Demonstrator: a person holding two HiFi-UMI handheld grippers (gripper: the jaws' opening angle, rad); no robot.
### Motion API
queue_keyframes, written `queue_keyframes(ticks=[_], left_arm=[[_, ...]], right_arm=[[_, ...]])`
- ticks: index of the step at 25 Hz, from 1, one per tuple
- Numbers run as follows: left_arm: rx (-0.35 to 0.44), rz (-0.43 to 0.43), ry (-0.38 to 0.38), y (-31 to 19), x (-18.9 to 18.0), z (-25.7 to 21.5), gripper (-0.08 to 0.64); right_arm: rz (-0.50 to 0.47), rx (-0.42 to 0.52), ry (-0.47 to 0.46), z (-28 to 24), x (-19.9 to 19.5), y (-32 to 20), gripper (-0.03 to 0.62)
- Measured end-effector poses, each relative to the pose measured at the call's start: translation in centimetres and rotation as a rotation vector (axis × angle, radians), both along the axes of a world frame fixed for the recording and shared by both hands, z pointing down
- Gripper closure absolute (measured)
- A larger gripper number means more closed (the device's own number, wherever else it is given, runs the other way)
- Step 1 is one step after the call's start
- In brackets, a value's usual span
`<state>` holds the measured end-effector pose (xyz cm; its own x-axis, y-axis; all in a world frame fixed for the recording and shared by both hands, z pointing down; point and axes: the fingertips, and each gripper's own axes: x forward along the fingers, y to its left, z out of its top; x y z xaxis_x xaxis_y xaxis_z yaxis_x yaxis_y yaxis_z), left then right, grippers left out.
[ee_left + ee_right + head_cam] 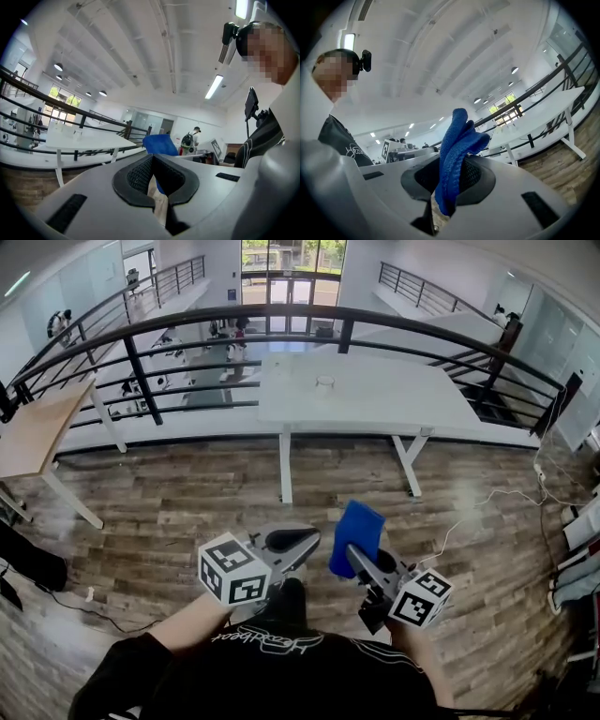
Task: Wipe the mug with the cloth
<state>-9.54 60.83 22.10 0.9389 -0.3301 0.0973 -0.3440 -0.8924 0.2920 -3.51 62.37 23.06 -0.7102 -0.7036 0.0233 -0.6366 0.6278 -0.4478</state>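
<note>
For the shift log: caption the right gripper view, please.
Right claw shut on a blue cloth, white table and railing beyond.

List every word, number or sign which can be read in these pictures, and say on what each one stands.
No text here reads with certainty.
White cursive print on the person's black shirt: upside down and blurred, not legible.
Left gripper and right gripper: only black-and-white square markers, no letters or numbers.
Blue cloth in the right gripper: no label shows.
</note>
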Motion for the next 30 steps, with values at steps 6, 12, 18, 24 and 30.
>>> queue_keyframes(ticks=[6,12,18,24,30], left_arm=[[-0.053,0.027,-0.003,-7.8,2.3,4.3,0.552],[-0.114,0.028,-0.016,-23.0,5.1,7.5,0.552],[-0.154,0.036,-0.049,-41.4,8.0,8.9,0.552],[-0.170,0.027,-0.084,-54.3,9.3,9.6,0.552],[-0.179,0.025,-0.116,-59.4,10.0,11.5,0.552]], right_arm=[[0.044,-0.054,-0.034,4.0,2.6,-7.9,0.531],[0.079,-0.115,-0.065,7.2,5.6,-22.5,0.531],[0.110,-0.169,-0.126,8.7,8.5,-41.8,0.531],[0.160,-0.172,-0.166,8.7,10.8,-54.9,0.531],[0.200,-0.203,-0.217,10.5,12.6,-59.9,0.531]])
